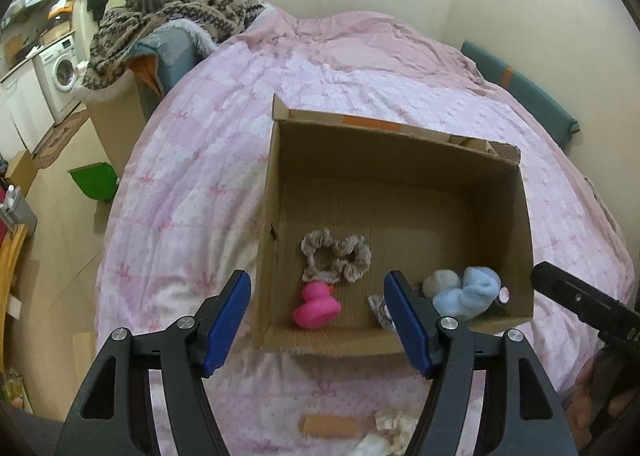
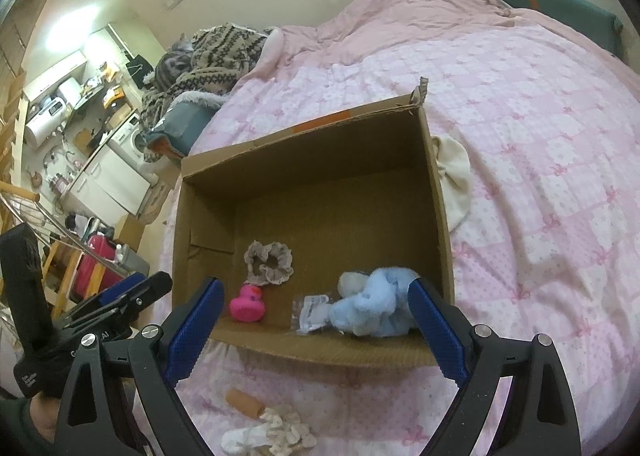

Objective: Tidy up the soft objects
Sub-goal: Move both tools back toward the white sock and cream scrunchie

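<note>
Both claws spread, holding nothing: left claw (image 1: 318, 318), right claw (image 2: 316, 326), poised at near wall of cardboard box (image 2: 208, 184) on bed (image 2: 540, 136). Inside box: scrunchie (image 2: 269, 262), pink duck (image 2: 248, 303), blue plush (image 2: 374, 308). Loose near: lace scrunchie (image 2: 286, 430), tan roll (image 2: 242, 402). Lower straight, pinch mid-bulk, lift clear of near rim. Open room mid-box and far.

No print on the cardboard box (image 2: 304, 348) or plastic packet (image 2: 310, 312) is legible.
</note>
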A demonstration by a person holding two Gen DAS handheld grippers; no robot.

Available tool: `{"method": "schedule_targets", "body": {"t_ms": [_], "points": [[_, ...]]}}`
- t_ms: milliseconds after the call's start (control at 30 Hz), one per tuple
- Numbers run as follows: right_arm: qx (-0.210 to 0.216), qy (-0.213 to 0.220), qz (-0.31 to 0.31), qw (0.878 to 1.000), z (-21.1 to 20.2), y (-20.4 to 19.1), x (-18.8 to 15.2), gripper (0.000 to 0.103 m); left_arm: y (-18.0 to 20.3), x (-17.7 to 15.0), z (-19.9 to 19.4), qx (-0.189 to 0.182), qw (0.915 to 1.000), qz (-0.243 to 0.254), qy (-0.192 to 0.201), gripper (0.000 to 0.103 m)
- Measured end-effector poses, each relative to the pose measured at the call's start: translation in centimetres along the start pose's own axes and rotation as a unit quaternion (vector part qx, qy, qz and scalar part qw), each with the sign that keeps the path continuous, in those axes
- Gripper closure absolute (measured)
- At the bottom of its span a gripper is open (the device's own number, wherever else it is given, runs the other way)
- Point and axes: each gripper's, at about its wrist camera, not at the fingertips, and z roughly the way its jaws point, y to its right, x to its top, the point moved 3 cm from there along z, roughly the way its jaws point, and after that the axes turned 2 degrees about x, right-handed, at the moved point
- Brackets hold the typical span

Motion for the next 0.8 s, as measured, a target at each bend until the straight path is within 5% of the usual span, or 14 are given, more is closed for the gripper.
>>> {"method": "schedule_targets", "body": {"t_ms": [800], "points": [[0.014,-0.028,0.019,0.999,-2.5,-1.3,-5.3,0.004,-1.4,-5.3,-3.4,0.014,0.9994,-0.016,-0.028,0.037]]}}
